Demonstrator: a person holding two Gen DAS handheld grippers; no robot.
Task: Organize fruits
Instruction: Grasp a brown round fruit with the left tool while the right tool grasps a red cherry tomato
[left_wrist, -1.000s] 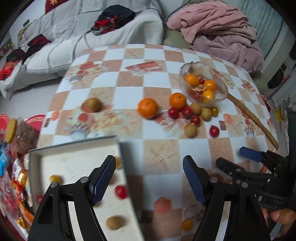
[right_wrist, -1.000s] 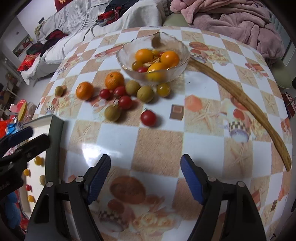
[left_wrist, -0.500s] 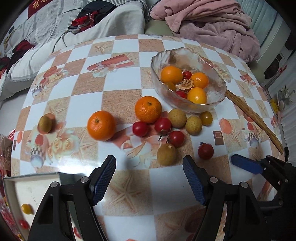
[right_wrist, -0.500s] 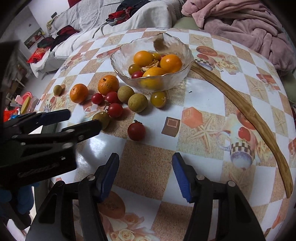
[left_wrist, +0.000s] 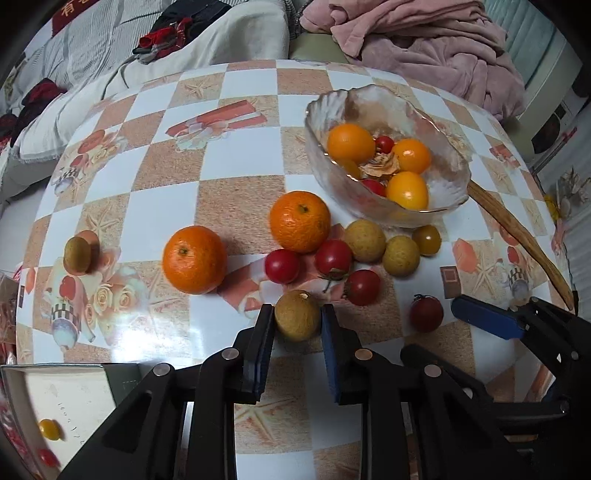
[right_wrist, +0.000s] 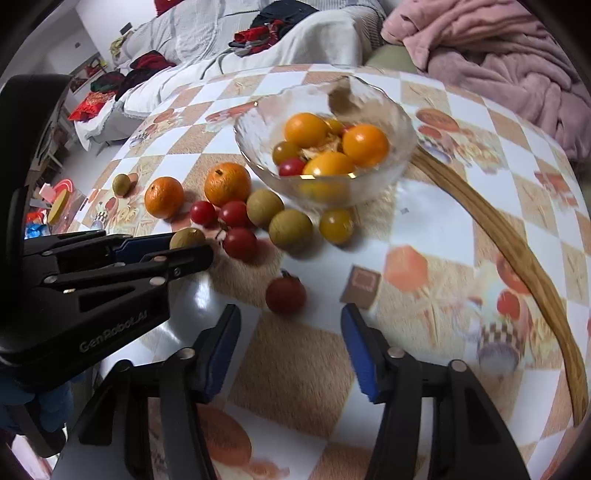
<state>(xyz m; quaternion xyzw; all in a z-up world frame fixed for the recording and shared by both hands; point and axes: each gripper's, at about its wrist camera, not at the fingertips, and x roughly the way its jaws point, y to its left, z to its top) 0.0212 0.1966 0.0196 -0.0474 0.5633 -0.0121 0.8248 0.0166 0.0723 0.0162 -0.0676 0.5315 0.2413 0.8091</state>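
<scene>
Left claw (left_wrist: 297, 325) now closed in from wide to clench the longan (left_wrist: 297, 319) on the table (left_wrist: 236, 155); likely bound for the tray (left_wrist: 55, 391) behind-left. Right claw (right_wrist: 290, 354) open, empty, tomato (right_wrist: 285, 295) just ahead.

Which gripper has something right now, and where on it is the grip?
The left gripper is shut on a brown longan, its pads pressing the fruit's left and right sides. The right gripper is open and holds nothing.

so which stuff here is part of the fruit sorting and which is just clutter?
Job:
- left gripper, closed on the longan
- right gripper, open near the dark tomato
- oranges
- glass bowl
- white box

Lying about:
- wooden stick
- pink blanket
- clothes
</scene>
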